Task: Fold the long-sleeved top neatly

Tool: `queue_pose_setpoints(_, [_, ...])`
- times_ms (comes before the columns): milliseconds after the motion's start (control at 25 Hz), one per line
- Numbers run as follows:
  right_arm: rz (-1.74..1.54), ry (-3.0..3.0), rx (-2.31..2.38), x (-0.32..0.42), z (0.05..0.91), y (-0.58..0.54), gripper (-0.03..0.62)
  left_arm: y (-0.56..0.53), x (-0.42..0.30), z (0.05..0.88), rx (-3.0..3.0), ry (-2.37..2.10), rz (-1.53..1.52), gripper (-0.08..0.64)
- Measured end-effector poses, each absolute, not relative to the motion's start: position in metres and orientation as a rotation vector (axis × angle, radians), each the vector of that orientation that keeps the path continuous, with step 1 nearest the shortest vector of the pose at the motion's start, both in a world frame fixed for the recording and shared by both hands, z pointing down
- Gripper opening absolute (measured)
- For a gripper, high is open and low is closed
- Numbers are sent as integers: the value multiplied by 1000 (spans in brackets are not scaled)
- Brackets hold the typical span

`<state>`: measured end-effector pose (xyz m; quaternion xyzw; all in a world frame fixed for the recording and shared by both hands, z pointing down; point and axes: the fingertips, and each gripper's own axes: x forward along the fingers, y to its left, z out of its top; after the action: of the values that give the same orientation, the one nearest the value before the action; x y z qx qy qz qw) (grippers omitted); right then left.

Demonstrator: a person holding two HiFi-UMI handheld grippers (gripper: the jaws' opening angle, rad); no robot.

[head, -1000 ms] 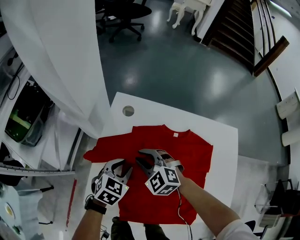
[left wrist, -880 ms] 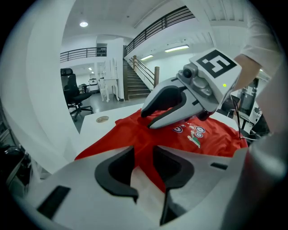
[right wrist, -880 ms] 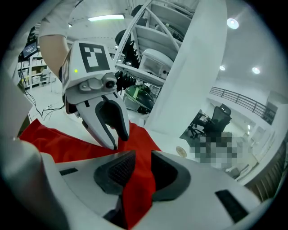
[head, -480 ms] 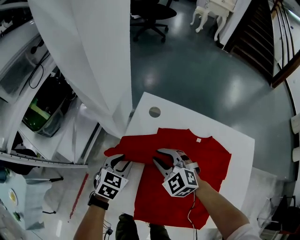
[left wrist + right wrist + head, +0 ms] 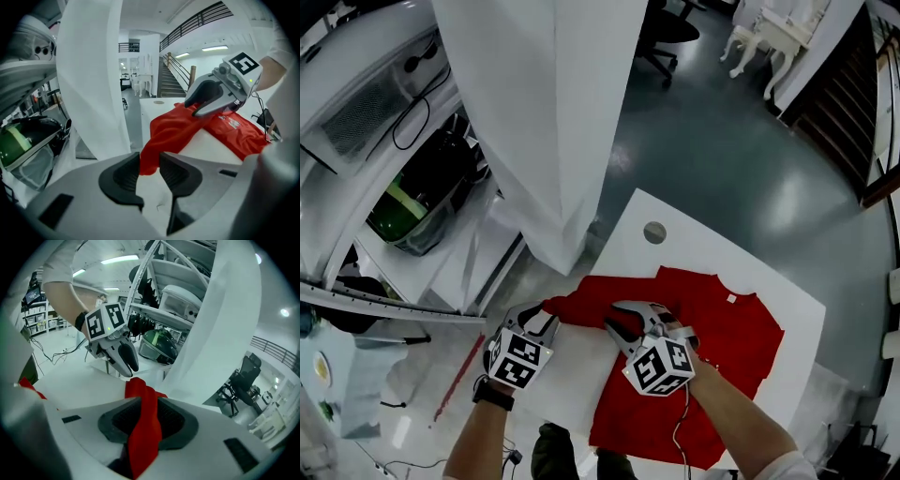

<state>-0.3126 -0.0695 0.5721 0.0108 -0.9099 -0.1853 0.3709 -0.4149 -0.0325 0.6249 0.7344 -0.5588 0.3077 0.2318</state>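
Your left tongs [image 5: 149, 165] pinching the cuff [image 5: 553, 306] of the red top [image 5: 722, 352], at the left edge of the counter [image 5: 703, 234], your right tongs [image 5: 145, 404] clamped mid-sleeve

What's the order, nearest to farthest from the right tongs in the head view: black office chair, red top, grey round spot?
1. red top: its sleeve is clamped in the right tongs.
2. grey round spot: up-frame, just beyond the top's far edge.
3. black office chair: far off, at the frame's top edge.
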Motion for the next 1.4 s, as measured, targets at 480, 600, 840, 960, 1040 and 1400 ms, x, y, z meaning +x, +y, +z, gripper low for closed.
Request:
queue_pose_setpoints(480, [-448, -2338, -31, -350, 590, -65, 121, -30, -445, 683, 2028, -1378, 1081, 147])
queue_pose_setpoints(600, [-440, -2347, -30, -355, 591, -66, 120, -35, -439, 688, 2079, -1333, 1157, 160])
queue_pose_setpoints(840, [-431, -2347, -13, -356, 595, -70, 114, -42, -437, 688, 2143, -1335, 1289, 32])
queue_pose_setpoints(960, [-430, -2350, -1, -354, 591, -71, 112, -42, -445, 683, 2125, -1358, 1299, 28])
queue_pose_setpoints(1040, [-430, -2353, 7, -350, 587, -70, 112, -43, -451, 675, 2103, -1394, 1289, 28])
queue_pose_setpoints(1400, [-444, -2356, 83, -313, 555, -77, 110, -59, -473, 605, 1979, -1709, 1252, 28])
